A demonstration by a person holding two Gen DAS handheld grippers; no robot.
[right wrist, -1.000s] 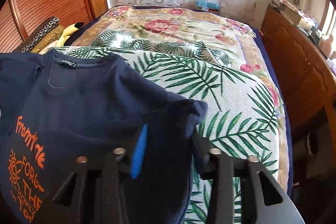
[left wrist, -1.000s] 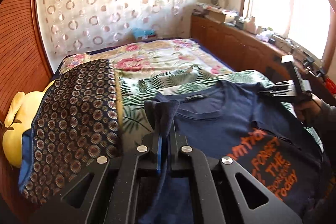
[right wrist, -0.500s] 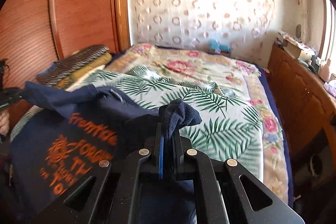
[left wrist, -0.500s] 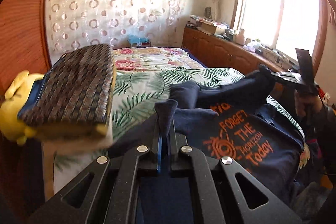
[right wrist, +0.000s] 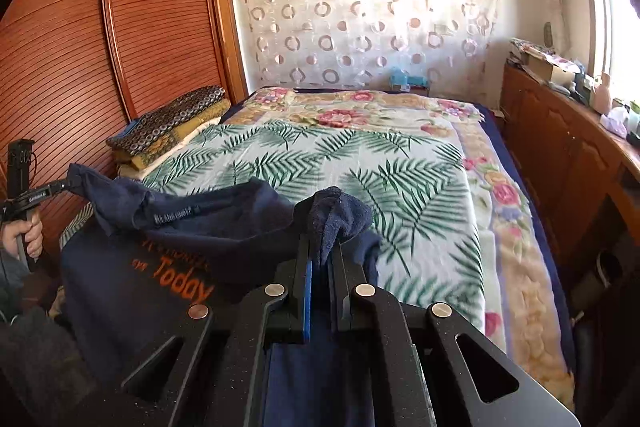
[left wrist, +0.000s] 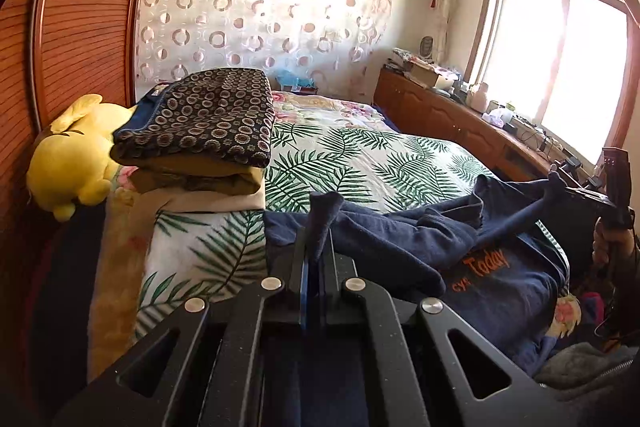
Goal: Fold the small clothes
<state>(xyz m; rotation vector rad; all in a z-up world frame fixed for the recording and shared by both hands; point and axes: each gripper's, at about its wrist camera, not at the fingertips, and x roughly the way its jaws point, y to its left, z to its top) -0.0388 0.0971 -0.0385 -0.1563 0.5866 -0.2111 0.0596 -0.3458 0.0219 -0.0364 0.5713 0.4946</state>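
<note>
Left gripper (left wrist: pixel 318 255) pinched tight on a bunched corner of the navy T-shirt (left wrist: pixel 500 291); right gripper (right wrist: pixel 322 259) likewise clamped on the other shoulder corner; shirt slung between them over the near edge of the bed (right wrist: pixel 400 163), print side up. Judgement: keep both corners level and taut, bring the top edge down square over the lettering, release together. Hem hidden below both views; lettering partly covered by the fold; folded stack (left wrist: pixel 200 139) beyond, layer count unclear.

Folded clothes stack (left wrist: pixel 200 131) on bed (left wrist: pixel 360 155), left of T-shirt (left wrist: pixel 500 291).
</note>
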